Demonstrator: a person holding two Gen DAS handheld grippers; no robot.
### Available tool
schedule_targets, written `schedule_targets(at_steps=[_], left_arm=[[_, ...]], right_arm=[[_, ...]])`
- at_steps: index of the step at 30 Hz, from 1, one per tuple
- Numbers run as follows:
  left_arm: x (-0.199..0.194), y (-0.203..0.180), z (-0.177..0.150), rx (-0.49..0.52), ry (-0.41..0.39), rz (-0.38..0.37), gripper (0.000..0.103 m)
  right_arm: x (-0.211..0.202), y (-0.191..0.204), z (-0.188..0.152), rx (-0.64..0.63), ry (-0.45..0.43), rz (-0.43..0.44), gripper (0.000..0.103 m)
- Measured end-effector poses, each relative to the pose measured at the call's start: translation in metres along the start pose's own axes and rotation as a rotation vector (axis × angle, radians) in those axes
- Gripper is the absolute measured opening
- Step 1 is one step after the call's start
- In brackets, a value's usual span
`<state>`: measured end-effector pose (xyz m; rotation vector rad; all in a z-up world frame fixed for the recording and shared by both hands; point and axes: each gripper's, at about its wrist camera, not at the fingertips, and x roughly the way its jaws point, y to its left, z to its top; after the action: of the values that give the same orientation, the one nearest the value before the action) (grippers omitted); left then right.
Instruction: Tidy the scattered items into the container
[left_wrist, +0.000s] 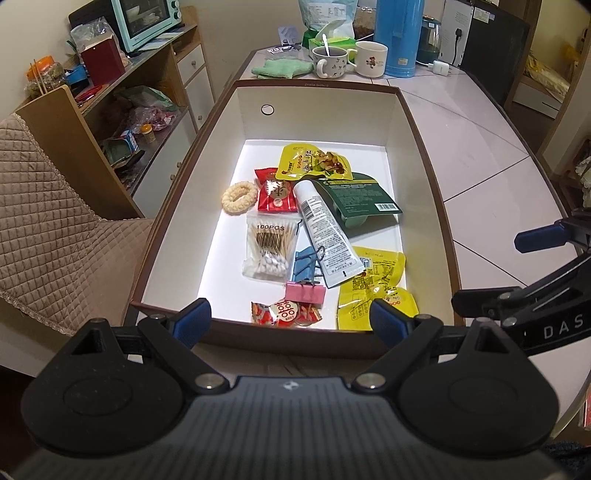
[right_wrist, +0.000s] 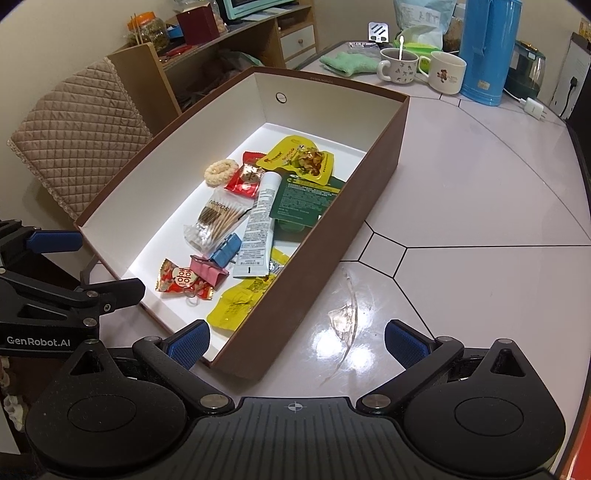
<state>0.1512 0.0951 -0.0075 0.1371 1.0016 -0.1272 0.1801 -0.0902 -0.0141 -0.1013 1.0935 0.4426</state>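
Nearest, left tongs (left_wrist: 290, 319) spread wide and empty over the near rim of a long brown cardboard box with white inside (left_wrist: 424, 155); right tongs (right_wrist: 295, 343) likewise released, holding nothing, straddling the box's near right corner above the pale tiled desk (right_wrist: 480, 206).

Inside the box, near end: a crumpled yellow snack pouch (left_wrist: 373, 295), a red candy wrapper with white lettering (left_wrist: 284, 314), a pink binder clip (left_wrist: 306, 292) touching a blue binder clip (left_wrist: 304, 265). Further in: a clear bag of wooden cotton swabs (left_wrist: 269, 245), a white squeeze tube (left_wrist: 327, 236) lying across a dark green card package (left_wrist: 360, 199), a red sachet (left_wrist: 277, 194), a beige ring-shaped biscuit (left_wrist: 239, 198), a second yellow pouch (left_wrist: 314, 162) farthest back.

Only in the right wrist view: a scrap of clear plastic wrap (right_wrist: 345, 321) on the desk, just beside the box's right wall. Only in the left wrist view: the whole near yellow pouch, partly hidden by the wall in the other.

Beyond the box: two white mugs (left_wrist: 347, 59), a green cloth (left_wrist: 282, 68), a blue thermos jug (left_wrist: 400, 37).
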Motion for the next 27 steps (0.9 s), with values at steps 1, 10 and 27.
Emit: schedule_targets(at_steps=[1, 10, 27], left_arm=[[0.001, 0.0, 0.001, -0.001, 0.001, -0.001, 0.091], [0.01, 0.001, 0.009, 0.001, 0.008, -0.004, 0.091], [0.029, 0.004, 0.025, 0.024, 0.02, -0.015, 0.091]], right_arm=[[0.001, -0.001, 0.001, 0.0, 0.001, -0.001, 0.103], [0.006, -0.006, 0.008, -0.002, 0.008, -0.009, 0.103], [0.017, -0.012, 0.023, 0.004, 0.016, -0.023, 0.103]])
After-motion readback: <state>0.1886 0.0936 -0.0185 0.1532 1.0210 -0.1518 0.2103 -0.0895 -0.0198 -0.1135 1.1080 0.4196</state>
